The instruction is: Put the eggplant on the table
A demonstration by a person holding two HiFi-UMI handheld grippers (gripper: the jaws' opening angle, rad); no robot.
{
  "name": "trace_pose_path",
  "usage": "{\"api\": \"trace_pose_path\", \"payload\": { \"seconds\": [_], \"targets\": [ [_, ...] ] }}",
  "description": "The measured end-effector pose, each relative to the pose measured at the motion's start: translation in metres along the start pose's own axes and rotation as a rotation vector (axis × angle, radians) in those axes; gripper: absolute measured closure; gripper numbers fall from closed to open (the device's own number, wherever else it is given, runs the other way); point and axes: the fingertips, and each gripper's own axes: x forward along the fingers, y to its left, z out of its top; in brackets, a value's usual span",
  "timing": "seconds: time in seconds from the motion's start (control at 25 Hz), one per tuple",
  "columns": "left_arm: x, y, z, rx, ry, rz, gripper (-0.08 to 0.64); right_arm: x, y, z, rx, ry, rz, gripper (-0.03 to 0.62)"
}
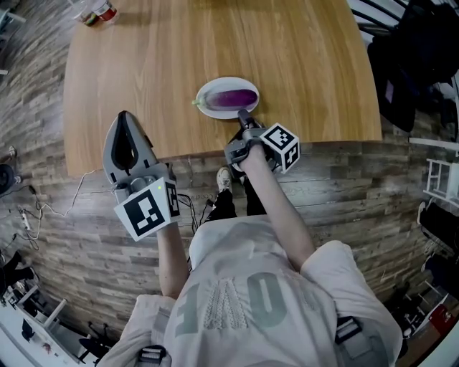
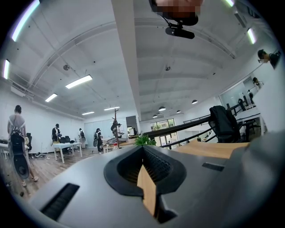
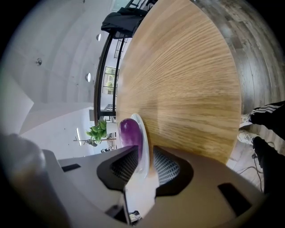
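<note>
Lying on the plate: the eggplant [image 1: 235, 98] is resting lengthwise in the middle of the white plate [image 1: 206, 107], its purple body glossy and its greenish stem end pointing toward the plate's left side in the head view. It is not touching the tabletop.
Plate: it is sitting flat on the wooden table [image 1: 301, 57], with the table's edge nearest the person running just behind the plate's near rim.
Right gripper: the right gripper [image 1: 242, 115] is angling down onto the plate's near rim. Its jaws are standing a little apart with that rim between them. In the right gripper view a sliver of wood is showing between the rim and one pad, so the pads are not clamping. The eggplant is lying just beyond the jaws.
Left gripper: the left gripper [image 1: 123, 115] is hanging well apart from the plate, off its left side in the head view. Its jaws are meeting at the tips with nothing between them.
Marker cubes: one is riding on each gripper, at the end away from the plate.
Far corner: some small items [image 1: 99, 11] are sitting well apart from the plate, too cropped to identify.
</note>
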Motion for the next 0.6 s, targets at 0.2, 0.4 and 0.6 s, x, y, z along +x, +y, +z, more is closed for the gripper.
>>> {"api": "trace_pose_path", "payload": {
  "seconds": [0.2,0.4,0.6],
  "targets": [
    [0.001,-0.006,0.008,-0.004,-0.023,-0.006,0.552,-0.017,0.008,0.011,-0.003,-0.014,-0.006,0.423],
    [0.003,-0.004,0.029,-0.003,-0.076,-0.001,0.551,-0.059,0.066,0.049,-0.258,-0.123,0.073,0.423],
    [0.004,-0.003,0.058,-0.001,-0.147,-0.003,0.552,-0.123,0.176,0.084,-0.806,-0.452,0.207,0.423]
  ]
}}
